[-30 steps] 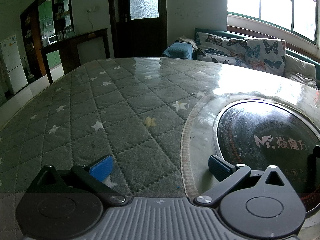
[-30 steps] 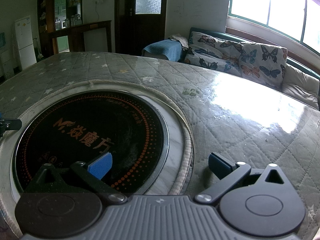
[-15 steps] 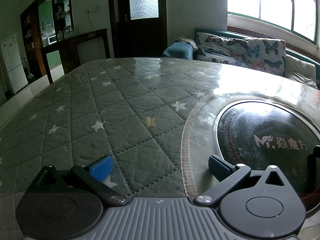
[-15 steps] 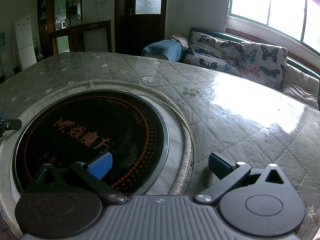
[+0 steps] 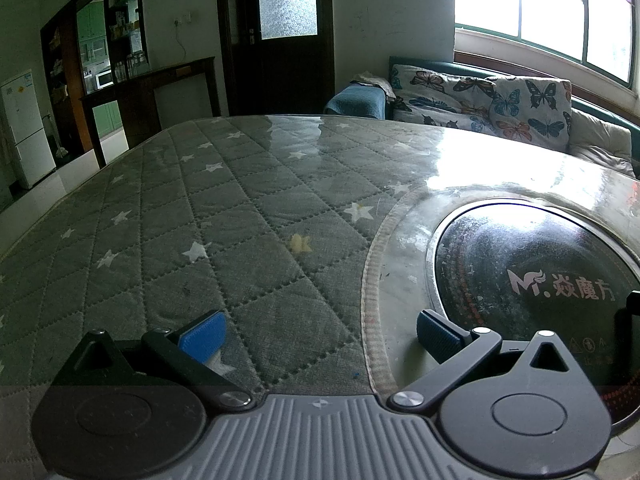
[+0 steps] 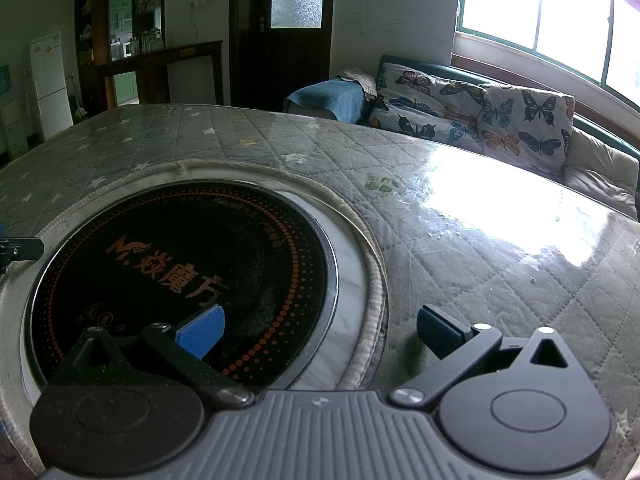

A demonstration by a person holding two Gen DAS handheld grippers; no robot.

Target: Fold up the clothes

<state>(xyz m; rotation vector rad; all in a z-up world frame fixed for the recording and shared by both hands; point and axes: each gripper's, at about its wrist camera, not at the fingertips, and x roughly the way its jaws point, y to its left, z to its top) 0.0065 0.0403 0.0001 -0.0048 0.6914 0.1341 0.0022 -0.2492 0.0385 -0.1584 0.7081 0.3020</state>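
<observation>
No garment shows in either view. My left gripper (image 5: 320, 334) is open, low over the grey quilted star-pattern table cover (image 5: 200, 220), with nothing between its blue pads. My right gripper (image 6: 320, 330) is open too, straddling the right rim of the round black hotplate (image 6: 180, 276) set in the table. Nothing is held by either one. A small dark part of the right gripper (image 5: 630, 312) shows at the right edge of the left wrist view, and a part of the left gripper (image 6: 20, 249) at the left edge of the right wrist view.
The hotplate (image 5: 540, 280) with orange lettering sits in a pale stone ring. A clear glossy sheet covers the quilted cover (image 6: 480, 248). Behind the table stand a sofa with butterfly cushions (image 6: 480, 116), a blue cloth (image 6: 328, 98), a dark door (image 5: 280, 36), a white fridge (image 5: 24, 128) and bright windows.
</observation>
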